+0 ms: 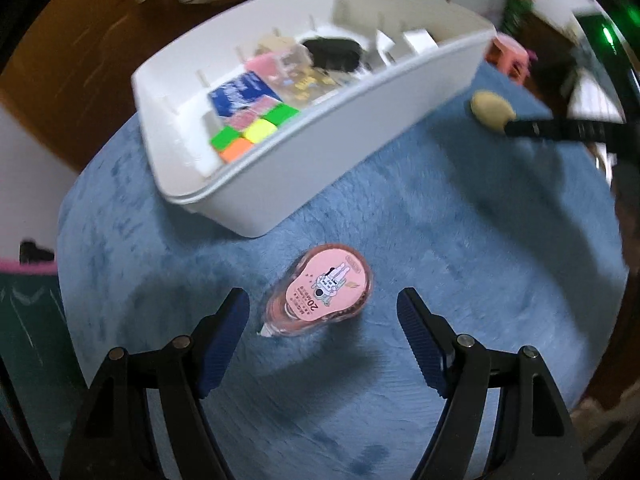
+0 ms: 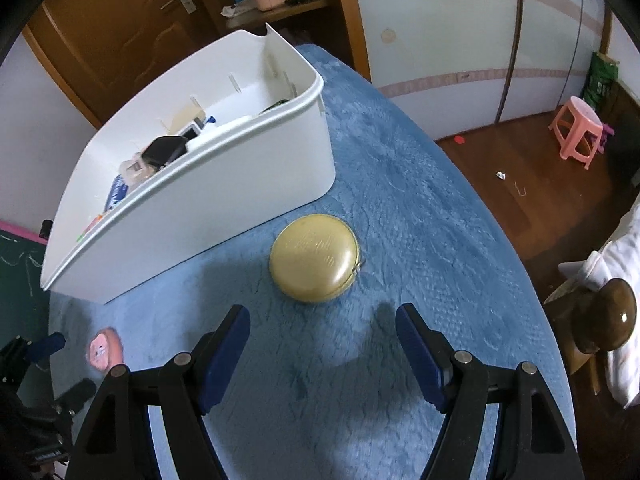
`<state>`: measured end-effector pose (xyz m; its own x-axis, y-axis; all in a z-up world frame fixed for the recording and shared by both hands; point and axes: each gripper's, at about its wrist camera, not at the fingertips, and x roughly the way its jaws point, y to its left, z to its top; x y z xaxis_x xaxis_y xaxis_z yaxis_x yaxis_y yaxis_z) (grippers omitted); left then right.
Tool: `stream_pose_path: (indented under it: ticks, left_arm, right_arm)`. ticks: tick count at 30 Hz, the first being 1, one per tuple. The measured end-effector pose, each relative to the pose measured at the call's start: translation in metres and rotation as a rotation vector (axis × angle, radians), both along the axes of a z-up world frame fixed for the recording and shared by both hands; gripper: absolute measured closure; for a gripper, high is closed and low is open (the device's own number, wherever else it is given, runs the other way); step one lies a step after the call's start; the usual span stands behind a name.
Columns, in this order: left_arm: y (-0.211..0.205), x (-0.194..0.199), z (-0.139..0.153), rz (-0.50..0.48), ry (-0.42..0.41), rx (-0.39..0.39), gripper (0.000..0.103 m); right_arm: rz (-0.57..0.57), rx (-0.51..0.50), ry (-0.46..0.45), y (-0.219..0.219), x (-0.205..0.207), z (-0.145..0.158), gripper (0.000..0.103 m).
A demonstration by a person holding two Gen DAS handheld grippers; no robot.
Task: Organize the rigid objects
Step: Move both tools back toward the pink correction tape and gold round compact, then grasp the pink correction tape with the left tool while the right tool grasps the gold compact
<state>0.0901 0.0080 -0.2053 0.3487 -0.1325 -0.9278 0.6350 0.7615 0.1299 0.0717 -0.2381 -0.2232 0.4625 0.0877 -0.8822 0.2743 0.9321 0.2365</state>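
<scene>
Blue fleece cloth point(image 1: 440, 240) lies under both my grippers. My left gripper point(image 1: 323, 334) stands wide, holding nothing; the pink correction tape point(image 1: 320, 294) lies between its fingers, untouched. My right gripper point(image 2: 323, 350) gapes too, empty, the gold round tin point(image 2: 314, 258) just ahead, beside the white bin point(image 2: 224, 184).

A blue plush cover point(image 2: 420, 208) carries a white bin point(image 2: 224, 204) at upper left of the right-wrist frame, a round gold case point(image 2: 314, 258) just beside it at centre, and a pink correction-tape dispenser point(image 1: 320, 292) lying flat, centre of the left-wrist frame.
</scene>
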Motion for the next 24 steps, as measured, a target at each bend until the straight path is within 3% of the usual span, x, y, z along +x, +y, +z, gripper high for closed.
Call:
stream_pose_path:
  ticks: [4, 8, 16, 18, 22, 24]
  left_arm:
    - [-0.004, 0.001, -0.014, -0.093, 0.0, 0.049, 0.024]
    - [-0.004, 0.007, -0.025, -0.122, 0.013, 0.064, 0.024]
    - [0.0, 0.02, -0.036, -0.123, 0.052, 0.015, 0.022]
    - [0.002, 0.02, -0.037, -0.116, 0.06, -0.004, 0.023]
    - [0.003, 0.014, -0.037, -0.12, 0.064, -0.038, 0.036]
    - [0.004, 0.011, -0.037, -0.117, 0.037, -0.03, 0.036]
  right_arm:
    - [-0.002, -0.018, 0.008, 0.001, 0.01, -0.008, 0.027]
    - [0.01, -0.086, -0.004, 0.008, 0.018, -0.009, 0.027]
    - [0.029, -0.198, -0.019, 0.021, 0.024, -0.015, 0.026]
    - [0.024, -0.216, -0.027, 0.023, 0.023, -0.015, 0.028]
    - [0.022, -0.227, -0.047, 0.027, 0.021, -0.012, 0.047]
    - [0.019, -0.223, -0.047, 0.026, 0.02, -0.011, 0.047]
